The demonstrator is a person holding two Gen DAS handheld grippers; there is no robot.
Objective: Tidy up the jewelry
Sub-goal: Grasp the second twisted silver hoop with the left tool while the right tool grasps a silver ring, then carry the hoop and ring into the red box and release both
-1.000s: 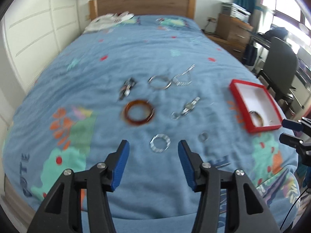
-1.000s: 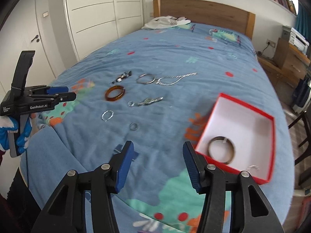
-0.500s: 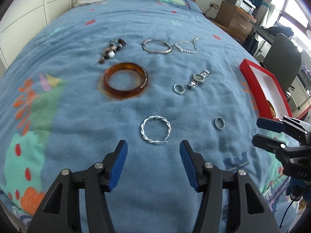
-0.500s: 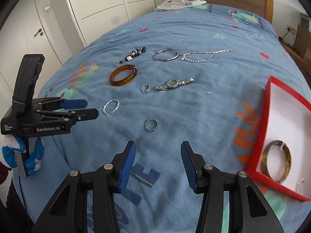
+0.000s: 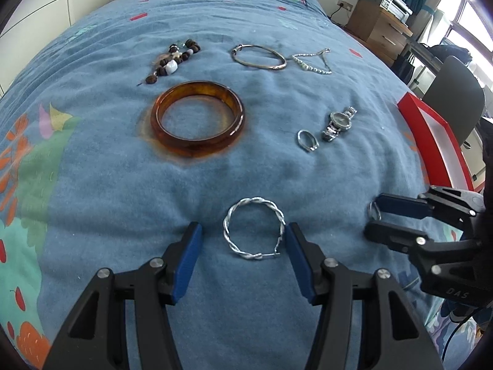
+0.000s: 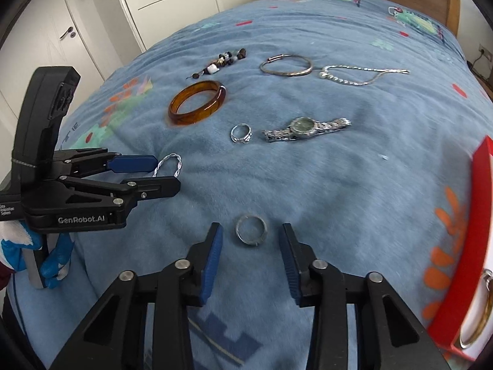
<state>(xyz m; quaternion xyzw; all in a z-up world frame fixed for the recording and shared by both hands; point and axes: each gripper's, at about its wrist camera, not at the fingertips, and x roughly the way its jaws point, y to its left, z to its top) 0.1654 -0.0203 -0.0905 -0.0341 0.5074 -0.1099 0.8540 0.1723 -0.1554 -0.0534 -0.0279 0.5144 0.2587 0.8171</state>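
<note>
Twisted silver hoop (image 5: 254,228), glossy amber bangle (image 5: 197,118), fuzzy blanket (image 5: 123,169).

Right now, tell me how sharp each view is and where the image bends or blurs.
Left wrist view: the twisted hoop between the left hand-held gripper's open fingers is crisp; the fisheye curves the bed edges and darkens the corners. Right wrist view: the ring between the right hand-held gripper's open fingers looks slightly soft, and the red box at the right edge is smeared and stretched.
</note>
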